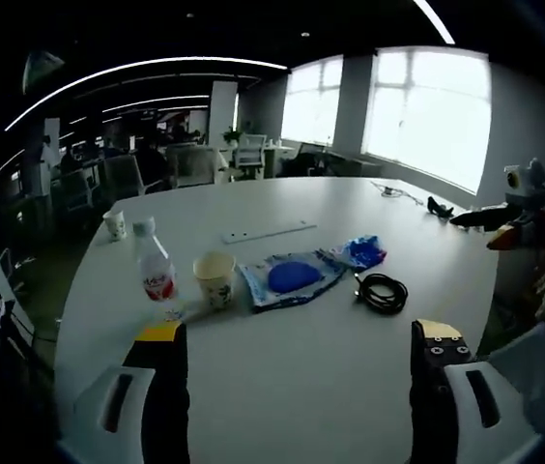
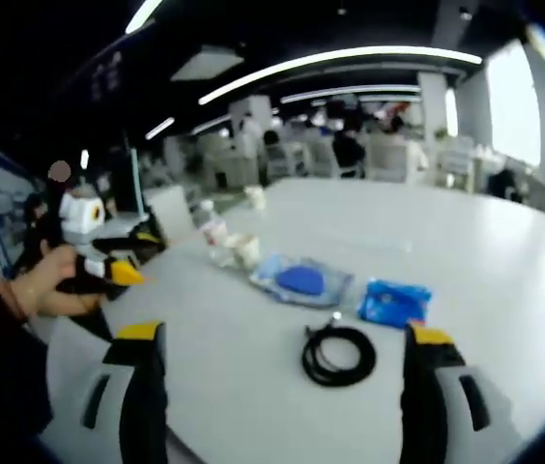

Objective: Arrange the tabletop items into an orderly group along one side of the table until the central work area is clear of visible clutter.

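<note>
White tabletop [image 1: 350, 377] spreads ahead in the left gripper view, with a bottle [image 1: 156, 268], paper cup [image 1: 215, 279], blue-printed bag [image 1: 290, 278], small blue packet [image 1: 362, 252] and coiled black cable [image 1: 383, 291] strung across its middle; the left gripper [image 1: 301, 362] hangs above, jaws wide apart, holding nothing. In the right gripper view the right gripper [image 2: 282, 362] is likewise spread and empty, the cable [image 2: 338, 355] nearest it. Judging by this scatter, the grouping is barely begun.
</note>
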The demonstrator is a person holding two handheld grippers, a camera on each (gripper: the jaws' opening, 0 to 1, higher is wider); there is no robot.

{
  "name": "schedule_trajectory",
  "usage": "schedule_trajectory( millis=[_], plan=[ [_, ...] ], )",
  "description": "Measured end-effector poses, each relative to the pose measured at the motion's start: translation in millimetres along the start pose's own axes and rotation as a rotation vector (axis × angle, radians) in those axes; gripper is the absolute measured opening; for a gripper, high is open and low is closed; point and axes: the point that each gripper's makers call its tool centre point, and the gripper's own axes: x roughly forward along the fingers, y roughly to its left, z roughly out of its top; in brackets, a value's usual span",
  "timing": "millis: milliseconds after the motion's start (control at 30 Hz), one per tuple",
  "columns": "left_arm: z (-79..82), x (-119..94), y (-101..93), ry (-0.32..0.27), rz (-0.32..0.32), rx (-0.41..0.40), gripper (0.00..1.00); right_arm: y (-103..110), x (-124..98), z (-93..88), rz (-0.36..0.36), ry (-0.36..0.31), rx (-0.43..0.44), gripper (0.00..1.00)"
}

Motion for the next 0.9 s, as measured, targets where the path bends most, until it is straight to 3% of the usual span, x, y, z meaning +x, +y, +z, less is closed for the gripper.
schedule_trajectory(
  millis=[200, 467, 633, 733, 800, 900],
  plan=[
    [-13.3, -20, 0.2, 0.006, 0.008, -0.002, 0.94, 10, -7, -6.7, 0.01, -0.034, 0.006, 1.0],
    [-30.2, -46, 10.3, -0.016, 0.056, -0.033, 0.95, 24, -12, -30.8, 0.003, -0.041, 0.004, 1.0],
    [-39.9, -55, 11.7, -0.01, 0.078, -0.011, 0.96, 32, -13, -47.0, 0.006, -0.026, 0.01, 1.0],
    [-43.8, -57, 13.6, -0.027, 0.09, -0.042, 0.95, 34, -14, -52.3, -0.005, -0.026, 0.002, 1.0],
    [-43.5, -59, 14.1, -0.069, 0.099, -0.075, 0.95, 35, -15, -54.2, -0.027, -0.047, -0.002, 1.0],
    [-52.3, -60, 15.0, -0.055, 0.107, -0.08, 0.94, 36, -16, -59.8, -0.029, -0.041, 0.005, 1.0]
  ],
)
